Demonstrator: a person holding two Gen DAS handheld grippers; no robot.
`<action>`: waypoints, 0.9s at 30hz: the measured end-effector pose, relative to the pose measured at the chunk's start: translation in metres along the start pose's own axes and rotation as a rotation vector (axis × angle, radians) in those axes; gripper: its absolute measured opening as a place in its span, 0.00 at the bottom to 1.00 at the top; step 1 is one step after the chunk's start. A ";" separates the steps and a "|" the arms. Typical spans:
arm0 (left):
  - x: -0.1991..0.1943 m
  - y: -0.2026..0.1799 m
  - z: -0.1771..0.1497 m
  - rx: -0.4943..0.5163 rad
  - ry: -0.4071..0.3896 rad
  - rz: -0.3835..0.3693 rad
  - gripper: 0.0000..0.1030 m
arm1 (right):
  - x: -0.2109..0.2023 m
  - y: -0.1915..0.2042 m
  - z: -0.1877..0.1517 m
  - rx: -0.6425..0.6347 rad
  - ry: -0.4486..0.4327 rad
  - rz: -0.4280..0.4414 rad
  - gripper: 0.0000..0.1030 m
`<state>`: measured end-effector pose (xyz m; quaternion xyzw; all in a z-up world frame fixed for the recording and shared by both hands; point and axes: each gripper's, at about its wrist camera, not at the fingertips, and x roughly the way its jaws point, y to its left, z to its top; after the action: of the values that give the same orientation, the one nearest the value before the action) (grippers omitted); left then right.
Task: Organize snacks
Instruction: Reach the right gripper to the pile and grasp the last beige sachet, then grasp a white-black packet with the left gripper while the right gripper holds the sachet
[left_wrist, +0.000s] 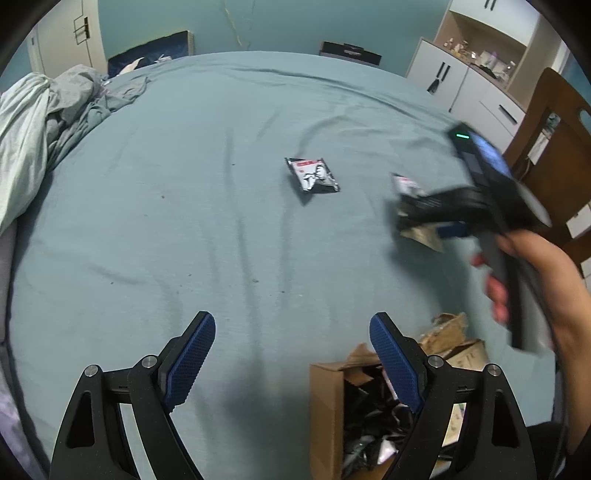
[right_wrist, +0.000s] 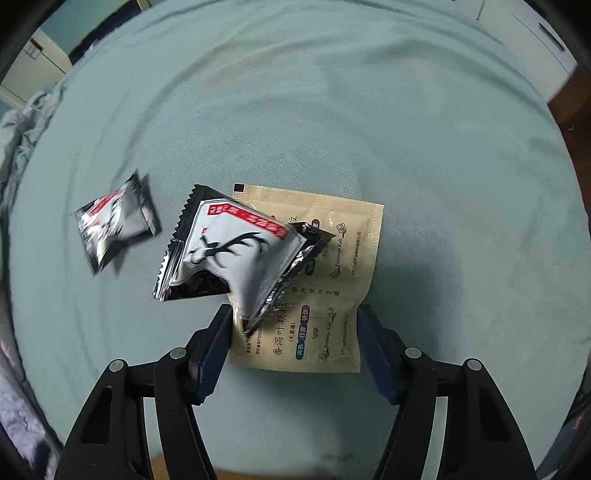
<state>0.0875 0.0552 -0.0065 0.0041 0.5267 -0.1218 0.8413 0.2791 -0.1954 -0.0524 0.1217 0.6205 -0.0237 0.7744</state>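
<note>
The job looks only partly done. One snack pack (left_wrist: 312, 174) lies out on the bed (left_wrist: 184, 184), far past the cardboard box (left_wrist: 327, 413), which is full of packs. The right claw (right_wrist: 295, 338) squeezes a tan packet (right_wrist: 325, 295) and a corner of a shiny black-and-white deer pack (right_wrist: 236, 254) above the bed. The left claw (left_wrist: 291, 365) hangs wide apart, holding nothing.

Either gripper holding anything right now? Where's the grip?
The right gripper pinches the tan sachet by its side edges, near the lower end; the deer packet has one corner caught against the fingers. The left gripper holds nothing.
</note>
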 end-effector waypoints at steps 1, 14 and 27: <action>0.000 0.000 0.000 0.001 -0.001 0.007 0.85 | -0.005 -0.001 -0.009 -0.002 -0.007 0.017 0.63; -0.003 -0.011 -0.002 0.073 -0.045 0.108 0.84 | -0.075 -0.066 -0.120 0.128 -0.069 0.415 0.63; 0.044 -0.027 0.054 0.174 0.010 0.158 0.85 | -0.068 -0.093 -0.149 0.149 -0.160 0.519 0.63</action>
<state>0.1477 0.0127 -0.0178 0.1191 0.5165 -0.1002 0.8420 0.1040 -0.2609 -0.0310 0.3306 0.5021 0.1204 0.7900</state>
